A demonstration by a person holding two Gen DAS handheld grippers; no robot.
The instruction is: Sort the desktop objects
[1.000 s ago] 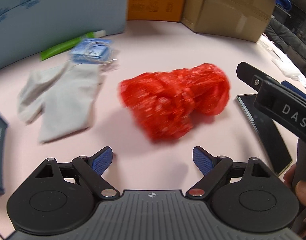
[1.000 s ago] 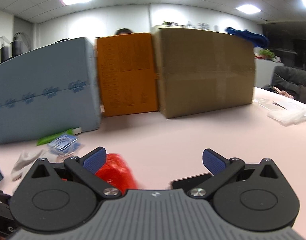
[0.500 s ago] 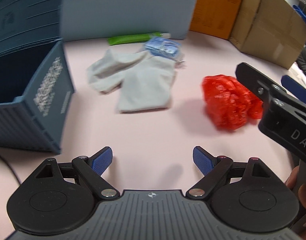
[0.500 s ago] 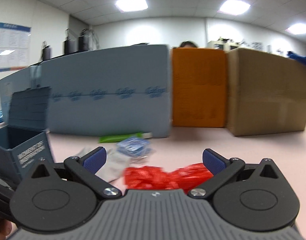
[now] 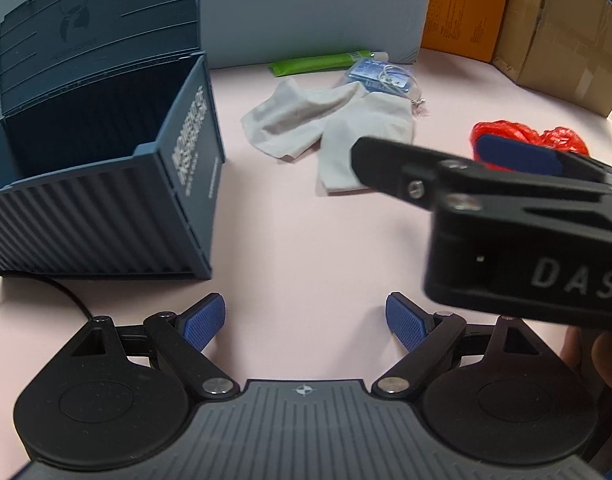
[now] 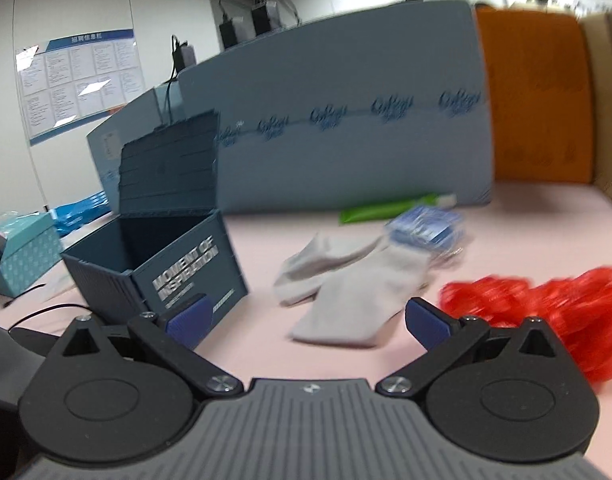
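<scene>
A dark blue container-style box (image 5: 118, 188) (image 6: 166, 268) stands open at the left, its lid tipped back. A pair of white socks (image 5: 333, 132) (image 6: 353, 280) lies mid-table. Behind them are a blue packet (image 5: 379, 74) (image 6: 425, 226) and a green tube (image 5: 321, 64) (image 6: 389, 210). A red plastic bag (image 5: 537, 136) (image 6: 553, 300) lies at the right. My left gripper (image 5: 306, 320) is open over bare pink table, nothing between its pads. My right gripper (image 6: 306, 320) is open too, low over the table in front of the socks; the left wrist view shows it from the side (image 5: 445, 164).
A long pale blue carton (image 5: 313, 8) walls the back, with an orange box (image 5: 465, 4) and a brown cardboard box (image 5: 561, 32) to its right. A black cable (image 5: 46, 284) runs by the dark box. A teal tissue box (image 6: 22, 252) sits far left.
Both views have swung left: the dark blue box has come into sight and the red bag has slid to the right. My right gripper has moved in closer across the left wrist view.
</scene>
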